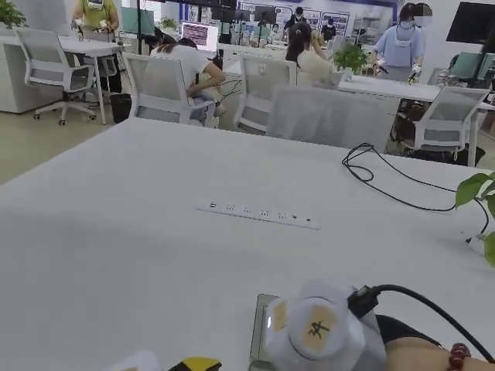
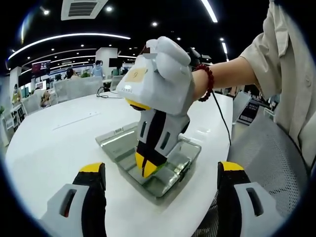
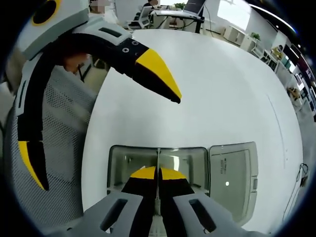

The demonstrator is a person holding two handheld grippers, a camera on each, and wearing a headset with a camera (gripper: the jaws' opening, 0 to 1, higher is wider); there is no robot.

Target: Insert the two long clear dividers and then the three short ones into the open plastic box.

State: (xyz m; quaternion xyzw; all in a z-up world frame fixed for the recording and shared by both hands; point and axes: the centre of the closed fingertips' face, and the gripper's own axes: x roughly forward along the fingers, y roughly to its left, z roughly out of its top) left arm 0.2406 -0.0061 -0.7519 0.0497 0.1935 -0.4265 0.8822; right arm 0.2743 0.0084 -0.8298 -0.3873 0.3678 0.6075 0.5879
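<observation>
Nearest me, my left gripper (image 2: 161, 167) has its jaws spread wide with nothing between them, and it hangs near the left side of the clear plastic box (image 3: 114, 168). Over the box itself, my right gripper (image 3: 158, 172) points down with its jaws pinched onto a thin clear divider (image 3: 158, 157). I see the divider edge-on along the middle of the box, so I cannot tell whether it is long or short. Just right of the box, its open lid (image 3: 232, 173) lies flat on the white table (image 1: 116, 255). Beyond the box lies a power strip (image 1: 257, 213), with a black cable (image 1: 387, 185) looping farther right.

I judge the step in hand to be seating this divider. Next I should line its ends up with the box walls, press it down evenly, then release it without tipping it.
</observation>
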